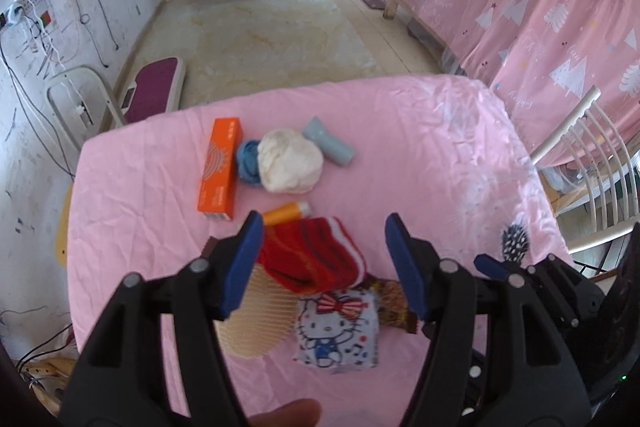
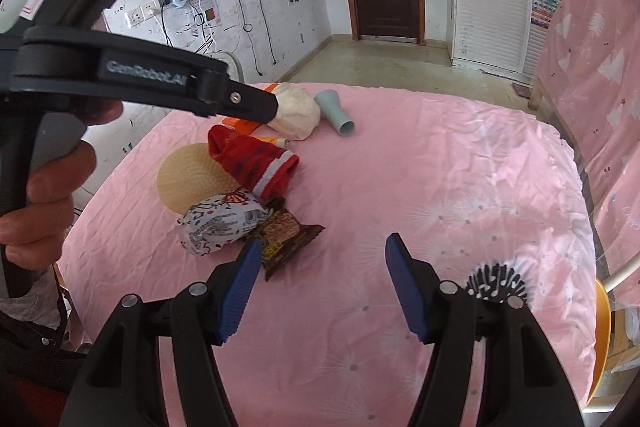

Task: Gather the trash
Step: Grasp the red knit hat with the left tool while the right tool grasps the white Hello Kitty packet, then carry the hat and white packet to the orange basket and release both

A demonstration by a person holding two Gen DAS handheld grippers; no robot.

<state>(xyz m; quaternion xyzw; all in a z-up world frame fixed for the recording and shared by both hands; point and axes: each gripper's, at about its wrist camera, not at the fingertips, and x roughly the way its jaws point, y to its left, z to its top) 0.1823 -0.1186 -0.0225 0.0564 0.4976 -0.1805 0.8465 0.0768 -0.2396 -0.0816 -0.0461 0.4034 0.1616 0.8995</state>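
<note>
The crumpled brown snack wrapper (image 2: 290,237) you are after lies on the pink bedsheet (image 2: 440,187), touching the white cartoon-print packet (image 2: 220,223) on its left. Your right gripper (image 2: 324,287) hangs just above the sheet with its blue pads wide apart and holding nothing; the left pad (image 2: 238,291) sits right beside the wrapper's near corner. Your left gripper (image 1: 324,267) hovers over the same cluster, pads likewise spread and holding nothing, and between them you see the red knitted sock with white striped cuff (image 1: 312,253), with the cartoon packet (image 1: 338,331) below it and the wrapper (image 1: 394,301) partly hidden behind the right pad.

A round beige bristled brush pad (image 2: 188,175) lies under the sock's edge and against the packet. Further back sit a small orange tube with a pale cap (image 1: 286,213), a long orange cardboard box (image 1: 220,169), a wad of blue cloth (image 1: 248,161), a cream-coloured lump of cloth (image 1: 290,161) and a grey-blue flared plastic tube (image 1: 328,143) on its side. A black spiky ball with white marks (image 2: 496,283) rests on the sheet just right of your right gripper, well apart from the trash.
</note>
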